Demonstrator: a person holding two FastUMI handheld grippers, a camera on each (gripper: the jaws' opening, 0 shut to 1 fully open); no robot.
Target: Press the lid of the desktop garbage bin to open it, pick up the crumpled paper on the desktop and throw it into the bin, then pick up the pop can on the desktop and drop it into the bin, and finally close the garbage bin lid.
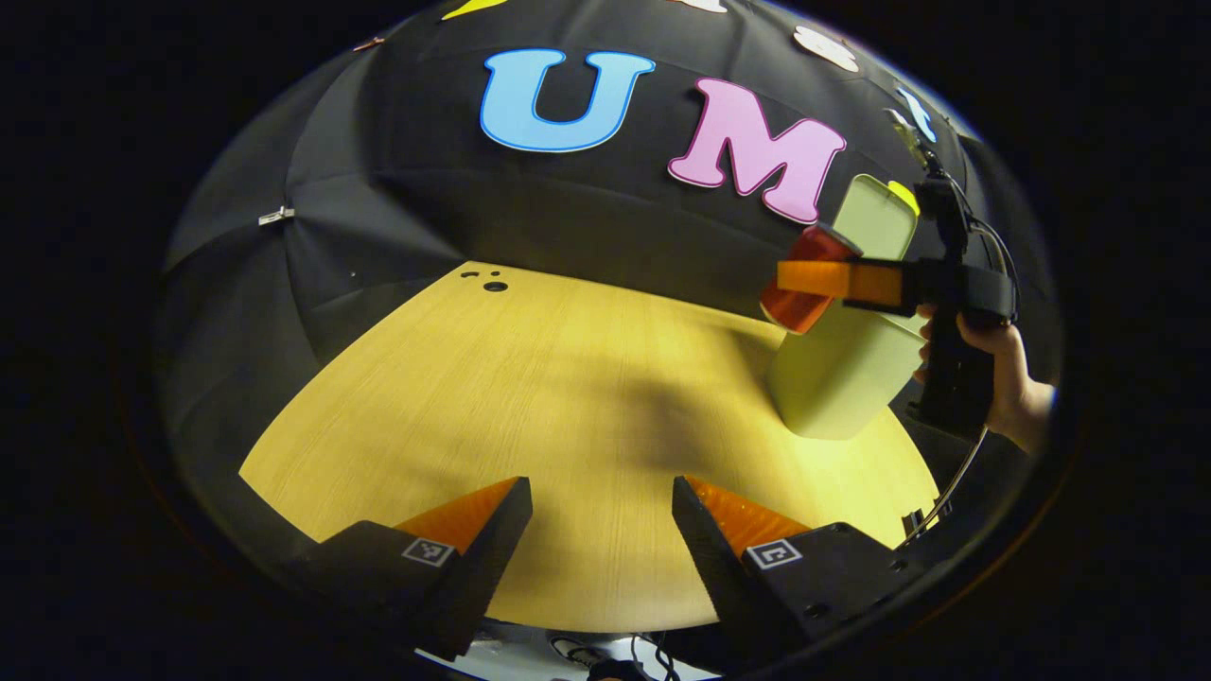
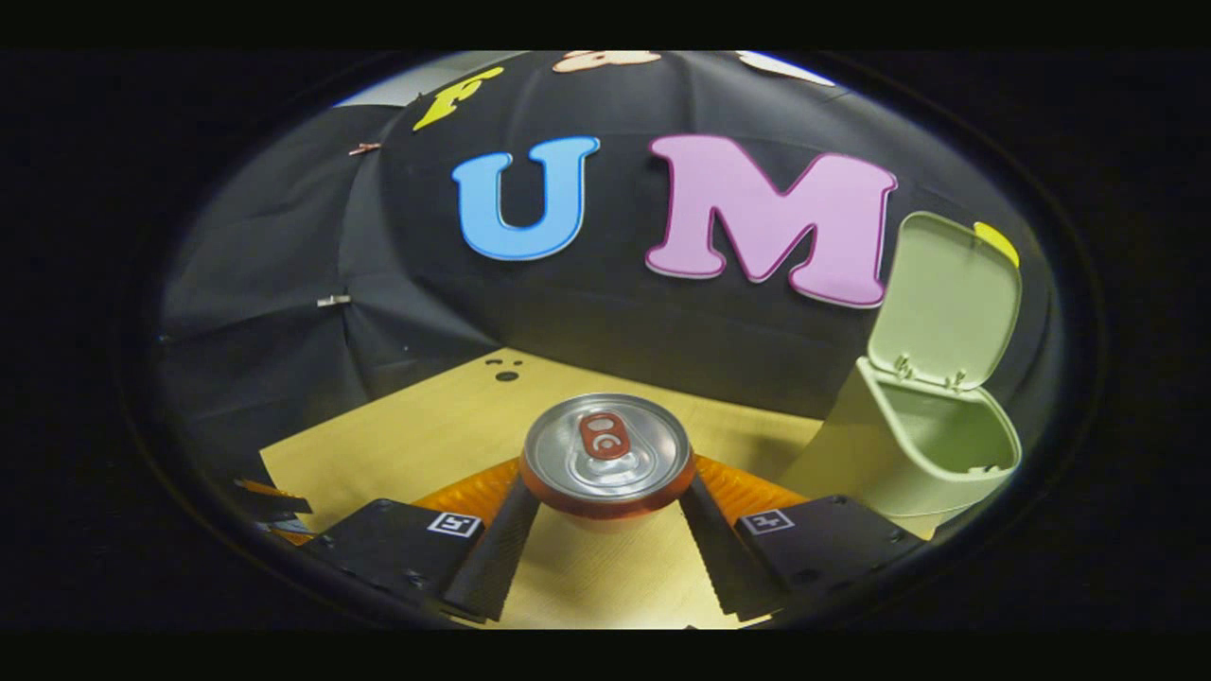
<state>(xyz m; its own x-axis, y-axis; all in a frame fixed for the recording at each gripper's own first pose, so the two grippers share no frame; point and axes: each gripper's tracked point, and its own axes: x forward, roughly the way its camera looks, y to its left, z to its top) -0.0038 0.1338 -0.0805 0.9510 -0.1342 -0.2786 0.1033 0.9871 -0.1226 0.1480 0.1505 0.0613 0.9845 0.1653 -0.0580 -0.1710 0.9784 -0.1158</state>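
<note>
A: Where is the pop can?

B: Low in the middle of the right gripper view, top towards the camera, clamped between the two fingers of the right hand-held gripper, one pressing on each side. It is held off the wooden worktop.

A: And from the other side?

B: In the left gripper view the same can sits at the right of the frame, tilted, pinched in that right hand-held gripper, with a hand around the handle at the far right. The can is just in front of the garbage bin, near its top.

A: Is the bin open?

B: Yes. At the right of the right gripper view the lid stands up on its hinge and the mouth below it is uncovered. I cannot make out what lies inside.

A: The left hand-held gripper?

B: At the bottom of its own view, fingers spread wide apart, nothing between them, bare worktop beyond.
</note>
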